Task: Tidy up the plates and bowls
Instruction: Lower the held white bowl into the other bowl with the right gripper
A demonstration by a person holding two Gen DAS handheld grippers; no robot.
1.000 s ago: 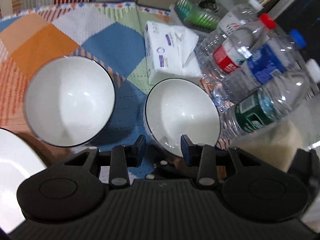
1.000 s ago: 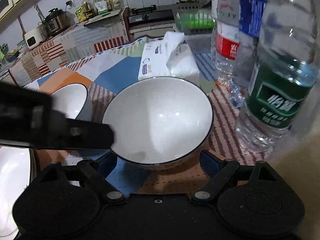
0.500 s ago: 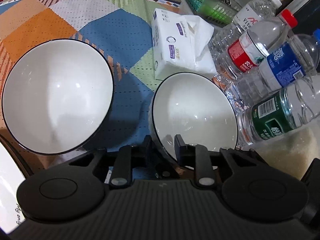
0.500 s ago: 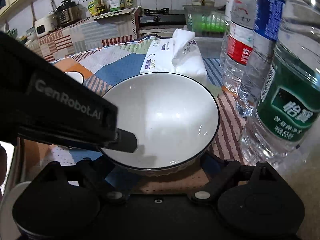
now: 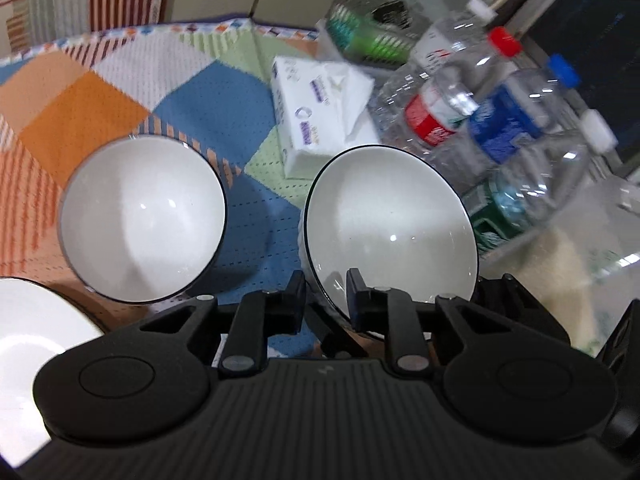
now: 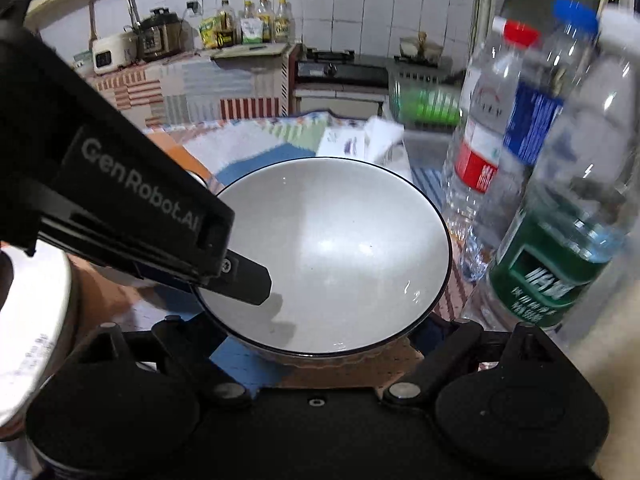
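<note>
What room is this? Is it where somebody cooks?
Most likely a home kitchen. There is a gas stove against the tiled wall, a rice cooker and oil bottles on the counter, and white bowls on a cloth-covered table.

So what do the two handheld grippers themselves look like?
Both are matte black plastic. The left gripper has a ribbed body, two round discs, silver pivot pins and flat finger pads; its side reads "GenRobot.AI" in grey. The right gripper shows similar discs and pins.

plate (image 5: 24,320) — cut off at left edge | bottles (image 6: 560,200) — motion-blurred
</note>
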